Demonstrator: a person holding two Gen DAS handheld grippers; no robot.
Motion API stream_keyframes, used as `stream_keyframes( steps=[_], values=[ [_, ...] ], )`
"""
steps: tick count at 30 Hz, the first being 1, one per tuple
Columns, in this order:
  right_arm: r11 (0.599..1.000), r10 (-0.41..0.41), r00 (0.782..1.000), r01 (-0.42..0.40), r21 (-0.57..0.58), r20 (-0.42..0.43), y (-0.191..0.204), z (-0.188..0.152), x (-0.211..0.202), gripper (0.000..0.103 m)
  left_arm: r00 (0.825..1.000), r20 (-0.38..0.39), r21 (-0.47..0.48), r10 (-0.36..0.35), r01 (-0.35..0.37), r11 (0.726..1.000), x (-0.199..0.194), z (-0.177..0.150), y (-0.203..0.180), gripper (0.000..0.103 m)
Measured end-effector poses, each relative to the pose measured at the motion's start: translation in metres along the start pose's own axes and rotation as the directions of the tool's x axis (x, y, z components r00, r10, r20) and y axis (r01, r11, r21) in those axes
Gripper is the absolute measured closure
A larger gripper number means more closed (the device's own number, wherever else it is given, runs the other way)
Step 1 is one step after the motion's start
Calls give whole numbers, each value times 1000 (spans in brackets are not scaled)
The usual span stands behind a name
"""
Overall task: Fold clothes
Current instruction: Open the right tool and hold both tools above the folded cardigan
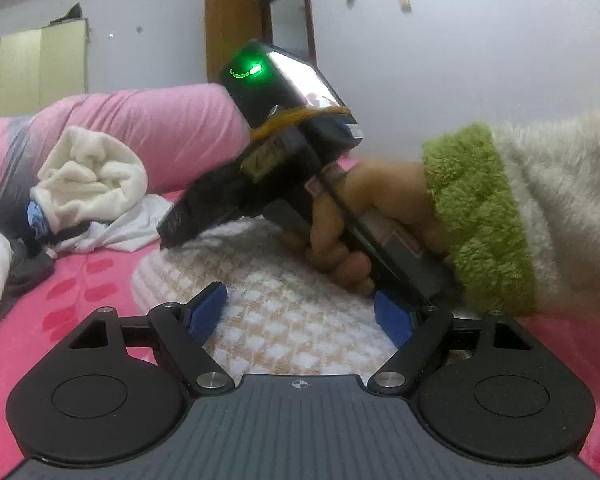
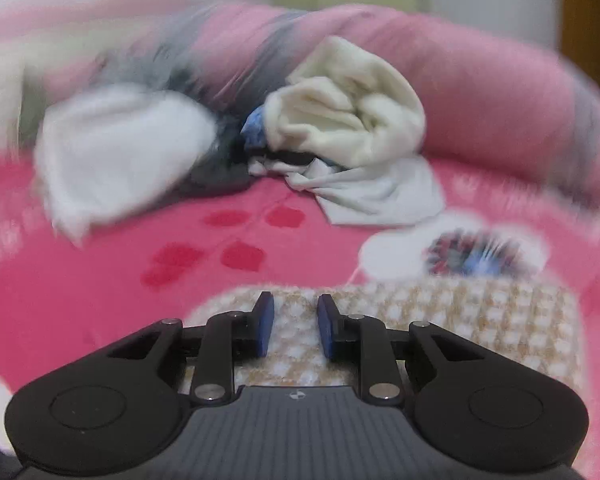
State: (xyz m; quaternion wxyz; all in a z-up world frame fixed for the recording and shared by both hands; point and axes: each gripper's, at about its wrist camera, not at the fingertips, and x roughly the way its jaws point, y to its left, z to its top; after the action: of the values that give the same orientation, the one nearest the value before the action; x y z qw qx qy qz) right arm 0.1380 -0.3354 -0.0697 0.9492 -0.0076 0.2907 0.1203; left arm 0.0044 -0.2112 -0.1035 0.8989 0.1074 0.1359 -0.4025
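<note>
A knit garment (image 1: 284, 312) checked in beige and white lies on the pink bedsheet (image 1: 80, 292). My left gripper (image 1: 300, 312) is open wide just above it, and its blue pads (image 1: 208, 308) have only the cloth below them. My right gripper (image 1: 176, 228) comes in from the right, held by a hand (image 1: 364, 208) in a green-cuffed fluffy sleeve. Its tip is at the garment's far left edge. In the right wrist view the right gripper (image 2: 296, 324) has its jaws narrowly apart over the checked garment (image 2: 440, 328), with nothing pinched between them.
A pile of clothes lies at the back: a rolled cream garment (image 1: 96, 176), a white one (image 2: 380, 192), a fluffy white one (image 2: 116, 156) and dark pieces. Close beyond the checked garment lies a white piece with a coloured print (image 2: 472, 256). A pink duvet (image 1: 160, 128) runs behind.
</note>
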Motion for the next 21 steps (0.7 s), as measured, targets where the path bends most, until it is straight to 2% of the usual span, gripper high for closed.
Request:
stream_keyframes(
  steps=[3, 7, 13, 15, 16, 18, 20, 21],
  values=[
    [998, -40, 999, 39, -52, -7, 9, -7, 7, 78, 1000, 2, -1, 2, -2, 1000, 0, -1, -1, 22],
    [998, -54, 999, 54, -32, 1, 10, -4, 1, 78, 1000, -5, -23, 2, -3, 1000, -8, 4, 4, 24],
    [992, -121, 992, 120, -42, -19, 20, 35, -36, 76, 996, 91, -205, 15, 4, 979, -63, 5, 33, 21],
    [990, -121, 993, 119, -72, -14, 32, 52, -59, 76, 997, 79, -263, 15, 6, 965, -69, 4, 40, 23],
    [992, -102, 994, 99, -81, -27, 37, 59, -70, 77, 998, 57, -291, 6, 11, 957, -68, 4, 44, 24],
    [993, -74, 993, 66, -98, -90, 46, 68, -82, 77, 1000, 5, -346, -24, 24, 938, -61, 1, 49, 32],
    [989, -92, 976, 66, -132, -198, 52, 62, -74, 77, 997, -53, -400, -64, 38, 916, -52, -5, 52, 36],
    [985, -126, 955, 88, -149, -270, 51, 52, -62, 77, 995, -60, -431, -82, 48, 901, -49, -9, 53, 36]
  ],
)
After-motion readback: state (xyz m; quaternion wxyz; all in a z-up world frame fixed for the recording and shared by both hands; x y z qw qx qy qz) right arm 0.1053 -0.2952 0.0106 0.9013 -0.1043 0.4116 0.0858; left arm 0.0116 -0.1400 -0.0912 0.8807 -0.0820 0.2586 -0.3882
